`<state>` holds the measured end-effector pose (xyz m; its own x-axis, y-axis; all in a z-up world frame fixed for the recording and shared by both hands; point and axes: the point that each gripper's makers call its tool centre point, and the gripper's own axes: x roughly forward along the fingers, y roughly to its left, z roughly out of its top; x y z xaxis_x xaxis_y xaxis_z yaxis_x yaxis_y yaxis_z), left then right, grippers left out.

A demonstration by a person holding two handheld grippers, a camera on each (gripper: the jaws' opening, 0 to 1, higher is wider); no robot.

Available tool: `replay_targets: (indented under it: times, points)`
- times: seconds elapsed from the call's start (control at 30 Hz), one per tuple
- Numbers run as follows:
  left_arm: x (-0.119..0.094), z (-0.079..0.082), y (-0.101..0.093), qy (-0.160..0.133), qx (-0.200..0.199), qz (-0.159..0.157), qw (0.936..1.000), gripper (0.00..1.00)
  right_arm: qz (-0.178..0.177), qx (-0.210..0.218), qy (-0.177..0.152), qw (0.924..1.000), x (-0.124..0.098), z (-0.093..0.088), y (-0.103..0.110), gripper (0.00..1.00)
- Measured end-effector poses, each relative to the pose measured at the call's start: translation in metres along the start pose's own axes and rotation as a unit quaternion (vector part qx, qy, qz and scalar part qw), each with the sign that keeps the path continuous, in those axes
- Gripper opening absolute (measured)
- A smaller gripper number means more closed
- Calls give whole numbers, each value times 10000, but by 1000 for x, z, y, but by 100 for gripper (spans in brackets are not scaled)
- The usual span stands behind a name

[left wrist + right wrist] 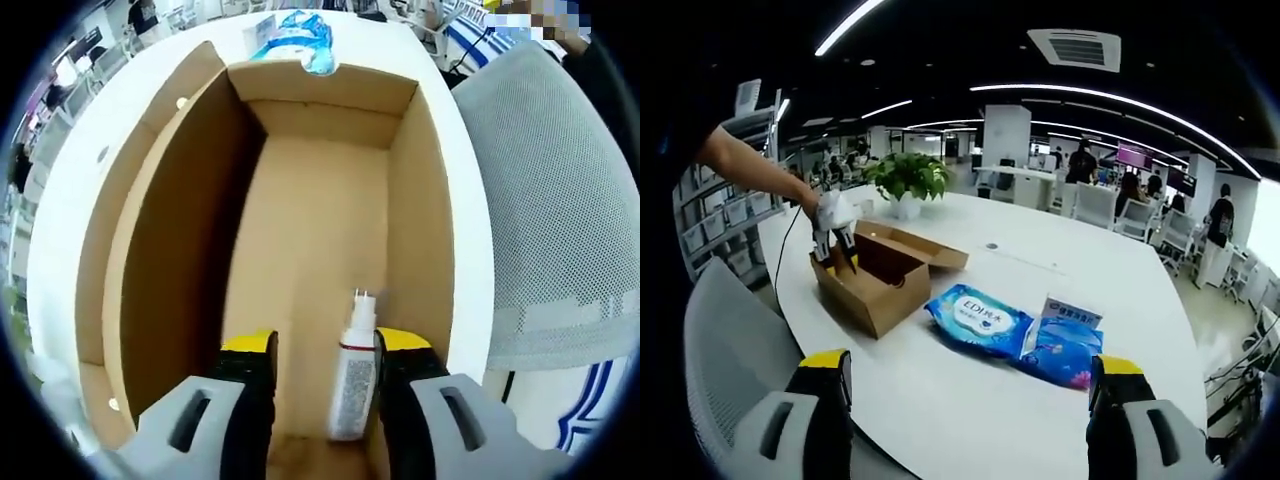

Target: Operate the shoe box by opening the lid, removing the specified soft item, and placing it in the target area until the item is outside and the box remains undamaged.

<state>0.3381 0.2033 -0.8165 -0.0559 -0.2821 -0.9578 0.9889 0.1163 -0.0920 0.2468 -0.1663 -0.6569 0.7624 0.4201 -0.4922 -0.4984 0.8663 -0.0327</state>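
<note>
Bottle in box | against right jaw, left gripper open

Open-plan office going on around a big white table stretching out ahead of the right gripper. A potted plant is sitting at its far end, grey mesh chair is hugging the near left edge. Long light strips are curving across the dark ceiling, people are milling around desks far off to the right
</note>
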Motion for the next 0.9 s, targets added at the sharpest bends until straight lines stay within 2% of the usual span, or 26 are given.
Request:
replay_targets:
  times: [0.1, 0.2, 0.3, 0.4, 0.53, 0.73, 0.9]
  points:
    - [1, 1, 0, 8, 34, -8, 10000, 40, -8, 5, -3, 10000, 0, 0, 0, 99]
    - [-1, 2, 6, -16, 93, 120, 9999, 41, -6, 11, -12, 10000, 0, 0, -1, 99]
    - [-5, 1, 16, -26, 98, 373, 9993, 34, -2, 6, -11, 10000, 0, 0, -1, 99]
    - [-6, -1, 20, -26, 10, 470, 9989, 27, 10, 9, -21, 10000, 1, 1, -1, 99]
    - [-8, -4, 19, -31, -138, 479, 9988, 29, 4, 2, -41, 10000, 1, 3, -1, 99]
    - [-7, 0, 13, -199, -421, 354, 9983, 30, 3, 0, -47, 10000, 2, 3, 0, 99]
    - [-3, -14, 9, 2, -416, 277, 9987, 30, 20, 9, -25, 10000, 2, 0, 3, 99]
